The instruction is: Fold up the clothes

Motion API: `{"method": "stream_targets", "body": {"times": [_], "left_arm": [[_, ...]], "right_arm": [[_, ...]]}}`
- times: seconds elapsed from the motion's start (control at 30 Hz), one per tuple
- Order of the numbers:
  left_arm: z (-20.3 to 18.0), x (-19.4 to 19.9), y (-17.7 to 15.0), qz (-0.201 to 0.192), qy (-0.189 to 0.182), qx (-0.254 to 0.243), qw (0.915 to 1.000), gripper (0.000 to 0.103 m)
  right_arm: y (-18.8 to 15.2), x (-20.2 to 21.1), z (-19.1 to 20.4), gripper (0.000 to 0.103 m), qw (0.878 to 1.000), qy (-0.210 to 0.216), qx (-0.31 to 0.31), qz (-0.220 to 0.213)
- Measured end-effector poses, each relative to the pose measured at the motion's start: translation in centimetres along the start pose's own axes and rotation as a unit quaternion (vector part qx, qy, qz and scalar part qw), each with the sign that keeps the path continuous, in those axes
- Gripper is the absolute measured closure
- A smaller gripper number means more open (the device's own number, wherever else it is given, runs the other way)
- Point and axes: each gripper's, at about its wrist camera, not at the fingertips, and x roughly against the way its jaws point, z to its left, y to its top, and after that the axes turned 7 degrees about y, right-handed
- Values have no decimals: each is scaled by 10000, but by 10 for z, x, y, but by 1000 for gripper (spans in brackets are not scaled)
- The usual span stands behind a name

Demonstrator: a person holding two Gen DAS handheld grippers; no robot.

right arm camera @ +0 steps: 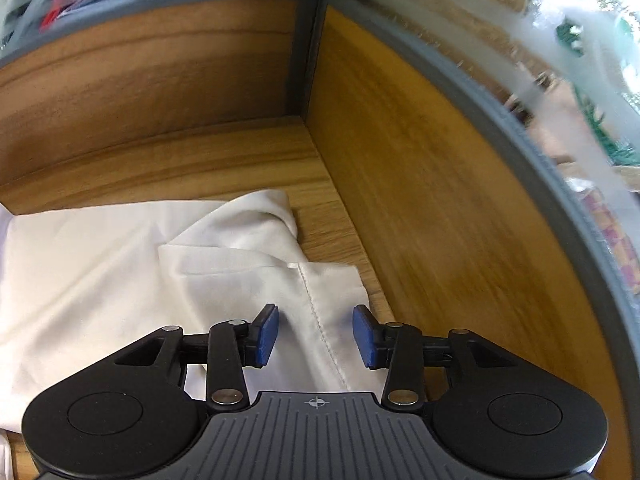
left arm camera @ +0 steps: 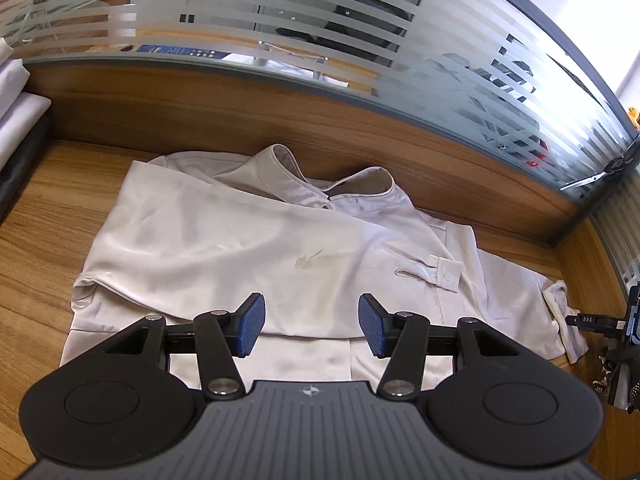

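Hovering both sets of tongs, left gripper (left arm camera: 311, 326) and right gripper (right arm camera: 315, 336), open and empty over limp, slippery shirt (left arm camera: 248, 236); pinch hem (right arm camera: 320, 332).

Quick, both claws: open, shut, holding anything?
Left claw: open, empty, over the shirt.
Right claw: open, empty, over the shirt's hem.

A wood-grain desk (left arm camera: 44, 216) fills the lower part of both views, closed in by low wooden partition panels (left arm camera: 240, 116) topped with grey-framed glass (left arm camera: 280, 12) carrying frosted horizontal stripes. In the right wrist view two panels meet at a grey corner post (right arm camera: 306, 40) in the upper middle. Bright daylight (left arm camera: 592, 4) washes the upper right of the left wrist view, and folded white fabric (left arm camera: 16, 108) sits stacked at its left edge.
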Motion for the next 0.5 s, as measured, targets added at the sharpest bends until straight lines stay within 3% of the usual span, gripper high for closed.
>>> {"method": "stream_targets", "body": {"times": [0.03, 0.07, 0.1, 0.17, 0.33, 0.5], "left_arm": [[0, 0, -1, 9, 21, 9, 10000, 45], [1, 0, -1, 15, 42, 27, 10000, 45], [2, 1, -2, 28, 51, 52, 10000, 45], [4, 1, -3, 51, 47, 99, 9999, 45], [8, 4, -3, -24, 28, 104, 9999, 45], [16, 9, -1, -118, 0, 132, 9998, 45]], "right_arm": [[1, -2, -3, 60, 9999, 64, -78, 1], [1, -3, -6, 69, 9997, 152, -179, 2], [1, -1, -7, 85, 9994, 236, -260, -59], [2, 5, -9, 96, 9982, 397, -394, -212], [9, 36, 0, 97, 9944, 726, -522, -561], [18, 80, 36, 97, 9856, 1335, -692, -779]]}}
